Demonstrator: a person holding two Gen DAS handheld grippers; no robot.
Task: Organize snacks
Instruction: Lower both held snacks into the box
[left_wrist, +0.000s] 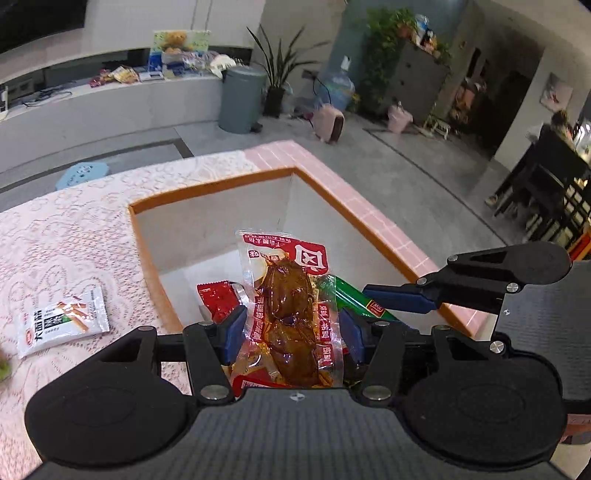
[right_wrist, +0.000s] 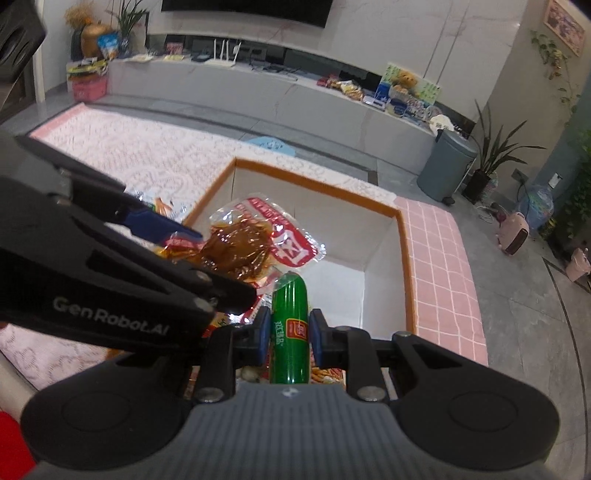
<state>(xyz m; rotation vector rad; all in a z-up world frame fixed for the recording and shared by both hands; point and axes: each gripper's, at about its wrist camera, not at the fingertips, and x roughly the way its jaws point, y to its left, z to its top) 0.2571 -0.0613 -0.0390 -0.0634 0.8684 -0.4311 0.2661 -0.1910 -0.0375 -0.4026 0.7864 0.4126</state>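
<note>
My left gripper is shut on a clear pouch of brown braised meat with red print, held over the white box with an orange rim. My right gripper is shut on a green sausage stick, also over the box. The pouch shows in the right wrist view with the left gripper to its left. The green stick and the right gripper's fingers show at right in the left wrist view. A red packet lies in the box.
A white snack packet lies on the lace tablecloth left of the box. The pink checked table edge runs right of the box. More snacks lie under my right gripper. A grey bin stands on the floor beyond.
</note>
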